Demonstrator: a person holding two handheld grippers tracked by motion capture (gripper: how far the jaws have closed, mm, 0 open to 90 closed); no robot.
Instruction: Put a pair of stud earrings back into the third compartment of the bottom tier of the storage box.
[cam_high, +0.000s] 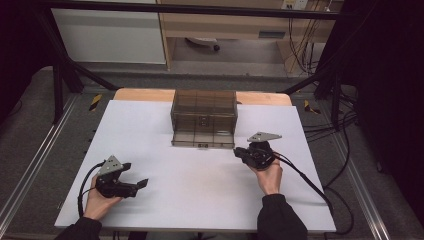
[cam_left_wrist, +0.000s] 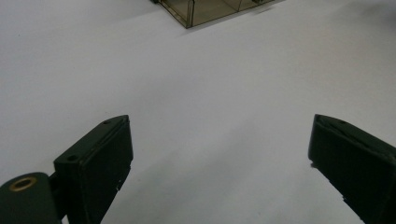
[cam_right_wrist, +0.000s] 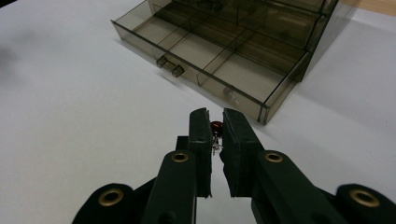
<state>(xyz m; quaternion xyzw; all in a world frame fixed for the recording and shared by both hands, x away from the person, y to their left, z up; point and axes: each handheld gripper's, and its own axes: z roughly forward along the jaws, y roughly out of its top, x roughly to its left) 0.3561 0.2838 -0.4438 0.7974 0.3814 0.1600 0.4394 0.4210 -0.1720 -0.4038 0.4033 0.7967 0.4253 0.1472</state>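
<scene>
Small red part (cam_right_wrist: 216, 126) sits pinched between right gripper (cam_right_wrist: 215, 122) jaws.

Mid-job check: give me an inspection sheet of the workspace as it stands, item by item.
Surface: white table, bare around the work.
Job's things: smoky drawer box, lowest drawer pulled open; small red part pinched in the right tongs.
Clutter: nothing seen.
Grippers: left tongs open, holding nothing; right tongs shut on the red part, near the drawer.
Cables: black cable trailing from the right tongs; loose cables right of the table.
Surroundings: dark frame, wooden furniture behind.
</scene>
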